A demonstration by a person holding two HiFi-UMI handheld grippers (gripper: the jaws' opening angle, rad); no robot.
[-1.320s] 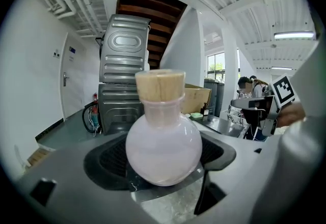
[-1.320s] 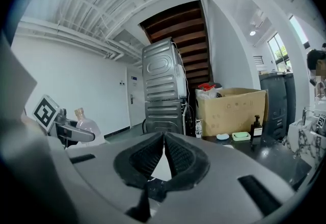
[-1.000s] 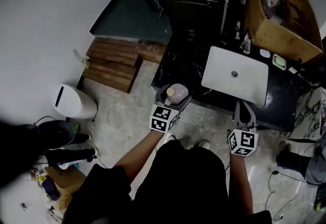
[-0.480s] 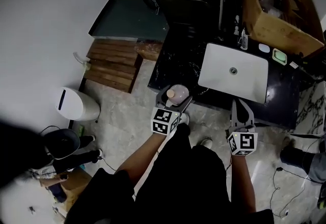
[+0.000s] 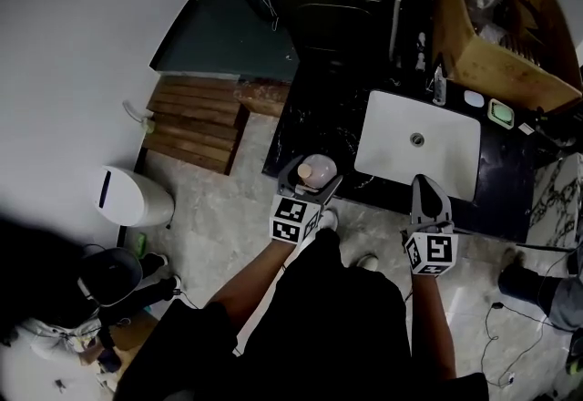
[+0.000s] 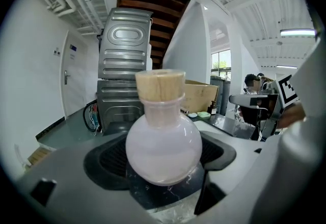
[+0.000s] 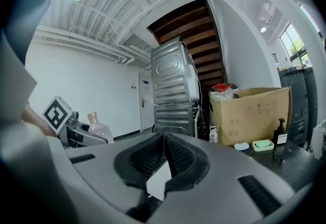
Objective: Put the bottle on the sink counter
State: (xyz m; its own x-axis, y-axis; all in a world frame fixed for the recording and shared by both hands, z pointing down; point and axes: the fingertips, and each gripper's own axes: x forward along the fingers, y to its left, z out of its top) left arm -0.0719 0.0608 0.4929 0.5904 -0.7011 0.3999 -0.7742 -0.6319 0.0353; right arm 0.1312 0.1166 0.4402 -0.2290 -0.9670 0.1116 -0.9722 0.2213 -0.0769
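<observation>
The left tool (image 5: 313,177) is clenched on the bottle (image 5: 316,169), its dark pads pressed against either side of the round body. In the left gripper view the bottle (image 6: 163,144) stands upright, filled with pale pinkish liquid and closed with a tan, cork-like stopper. It sits over the near left corner of the black marbled tabletop (image 5: 310,130). I cannot tell whether its base touches the stone or hangs just above it.

Compared with a second ago, the grasp and the place over that corner are the same. The surroundings have only slid a little in the head view.

The right tool (image 5: 426,185) is empty, with its jaws pressed together on nothing. It points at the near edge of the white sink (image 5: 417,149), much as it did before. The right gripper view (image 7: 164,152) shows the two ribbed pads meeting, and the bottle (image 7: 99,129) appears far to the left.

A cardboard box (image 5: 496,35) stands on the far right of the tabletop, with a green soap dish (image 5: 499,111) just near it. Stacked grey machines (image 6: 122,80) rise at the far end. On the floor to the left are wooden steps (image 5: 196,121) and a white bin (image 5: 135,197).
</observation>
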